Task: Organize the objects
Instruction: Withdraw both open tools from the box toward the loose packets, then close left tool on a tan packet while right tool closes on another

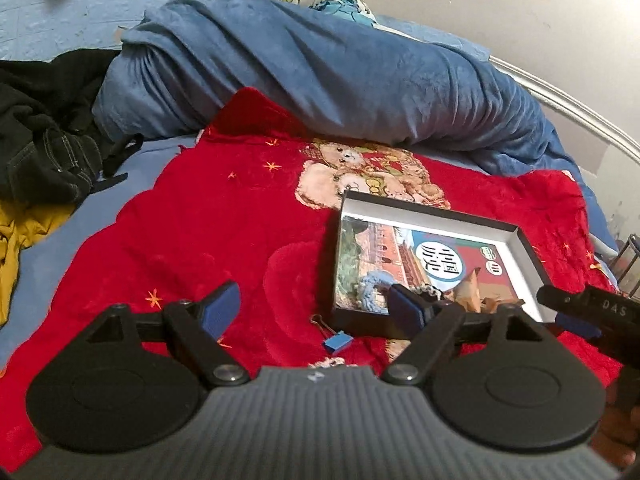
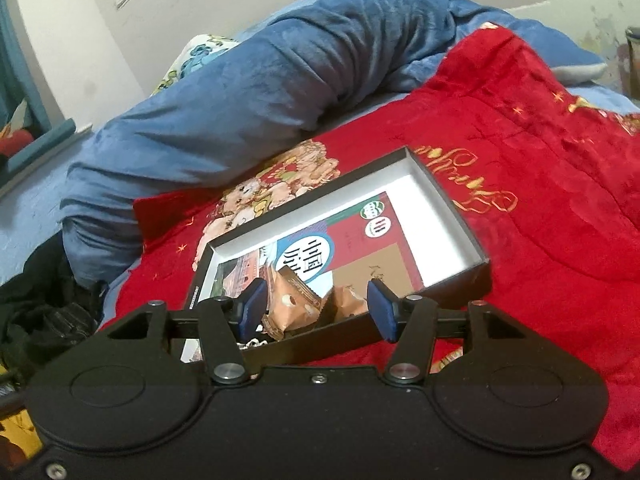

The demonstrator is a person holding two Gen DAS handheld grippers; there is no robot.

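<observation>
Box (image 2: pixel 452 216) is the collection spot here, a shallow black tray sitting on the red blanket (image 1: pixel 224 216) on the bed. It already has a printed card flat on the bottom plus a couple of brown snack packets (image 2: pixel 294 306) and some chain-looking thing at the near end.

One straggler outside: a small blue binder clip (image 1: pixel 337 340) on the blanket just beside the box's near wall.

Left gripper (image 1: pixel 316 312) hangs right over that clip, jaws spread wide, nothing in them.

Right gripper (image 2: pixel 316 308) is at the box's near end, jaws about half open around the packets, pads not pressing on anything as far as I can tell.

So I'd say we're on the clip step. Next move: drop the left down, pinch the clip, lift it over the wall. Plush blanket could snag the pads.
</observation>
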